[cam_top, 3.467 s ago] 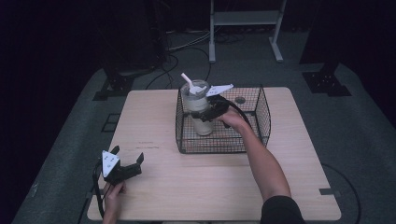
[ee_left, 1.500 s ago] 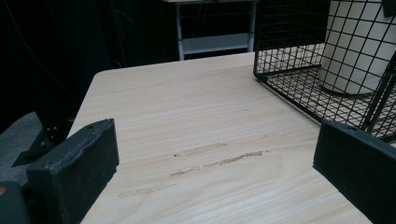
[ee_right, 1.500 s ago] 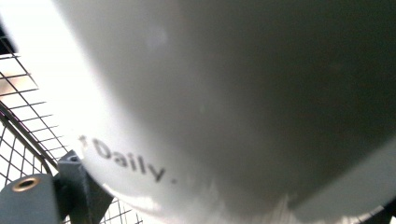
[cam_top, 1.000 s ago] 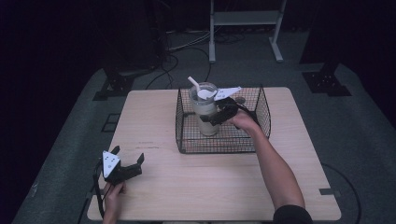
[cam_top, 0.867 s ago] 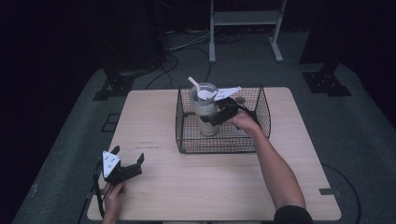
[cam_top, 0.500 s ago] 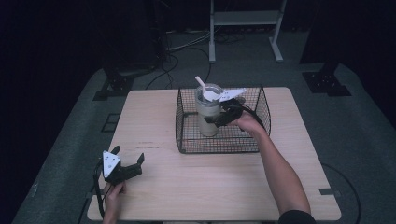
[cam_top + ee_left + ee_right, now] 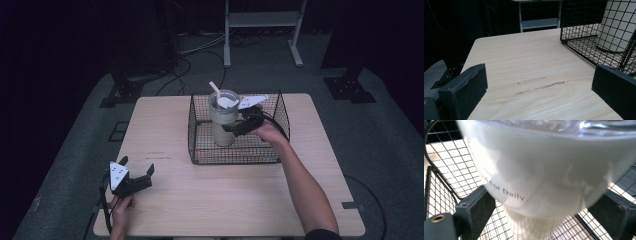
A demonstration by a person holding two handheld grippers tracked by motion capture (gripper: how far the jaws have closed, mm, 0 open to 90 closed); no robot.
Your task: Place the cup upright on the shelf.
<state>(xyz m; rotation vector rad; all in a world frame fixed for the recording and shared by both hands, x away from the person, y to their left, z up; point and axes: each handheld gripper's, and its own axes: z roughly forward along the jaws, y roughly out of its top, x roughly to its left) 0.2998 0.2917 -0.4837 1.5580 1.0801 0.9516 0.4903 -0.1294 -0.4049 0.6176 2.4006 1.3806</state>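
**Holding the tumbler steady inside the wire basket**

Standing upright in the black wire basket point(image 7: 280, 150), toward its left half, the pale tumbler point(image 7: 222, 125) with a clear lid and a straw point(image 7: 215, 90) is gripped by the right gripper point(image 7: 239, 127). In the right gripper view the two black jaws are seen on either side of the tumbler point(image 7: 541, 177), below its wide upper part, and they seem closed against it. It cannot be told surely whether the base is on the basket floor or raised a little.

The left gripper point(image 7: 137, 180) is kept near the front left corner of the table point(image 7: 225, 200), well apart from the basket, with its jaws wide open and nothing between them.

For this step, the tumbler should be kept vertical, because the lid and straw could let liquid out if it is tilted. A straight, slow movement is advised, so that the basket rim is not touched.
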